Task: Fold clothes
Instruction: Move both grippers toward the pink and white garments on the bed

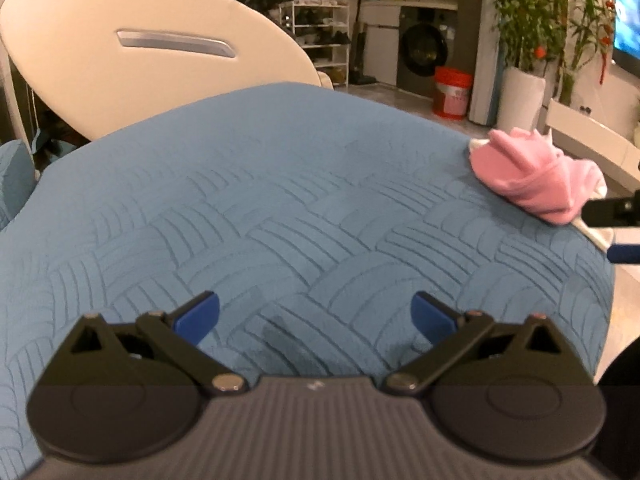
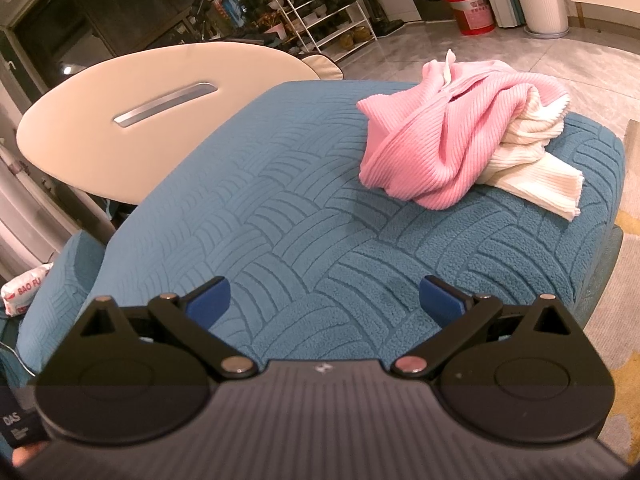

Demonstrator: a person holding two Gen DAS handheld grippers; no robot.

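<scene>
Pink-and-white garment (image 2: 460, 132) crumpled at far right corner of blue cushion (image 2: 280, 216). Left gripper (image 1: 315, 316) and right gripper (image 2: 325, 300) hover over cushion, jaws wide, empty. White chair (image 2: 160, 112) behind; red bucket (image 2: 472, 6) beyond.

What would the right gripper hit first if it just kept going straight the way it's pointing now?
Probably the blue quilted cushion. The right gripper, jaws open, points across its bare surface; the crumpled pink and white garment lies right of that line. Depth is hard to judge.
</scene>
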